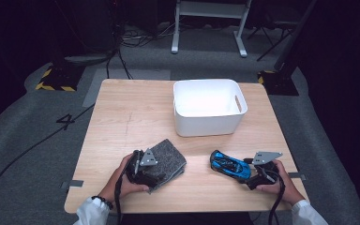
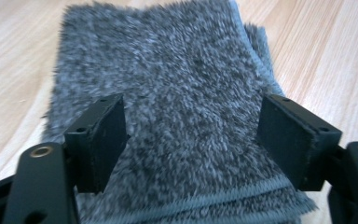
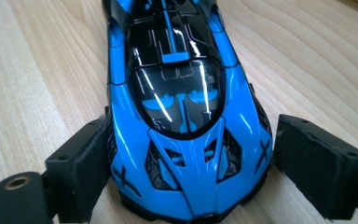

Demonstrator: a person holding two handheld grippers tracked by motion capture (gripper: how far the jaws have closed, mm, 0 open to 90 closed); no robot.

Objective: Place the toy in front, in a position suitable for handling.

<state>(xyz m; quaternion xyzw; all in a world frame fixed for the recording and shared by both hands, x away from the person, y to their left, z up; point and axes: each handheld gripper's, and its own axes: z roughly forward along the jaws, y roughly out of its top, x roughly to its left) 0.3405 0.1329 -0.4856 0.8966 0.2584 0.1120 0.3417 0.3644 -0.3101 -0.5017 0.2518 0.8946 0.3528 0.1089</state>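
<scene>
Hovering at lower left of the high view, the left gripper sits over the near end of a folded grey fuzzy cloth lying on the tabletop. In the left gripper view its jaws stand apart above the cloth, pads not pressing the pile. Up at centre right of the high view, a white bin stands on the wood. Over at lower right, the right gripper straddles the near end of a blue toy car; in the right gripper view the left pad touches the car, the right pad shows a sliver of gap.
</scene>
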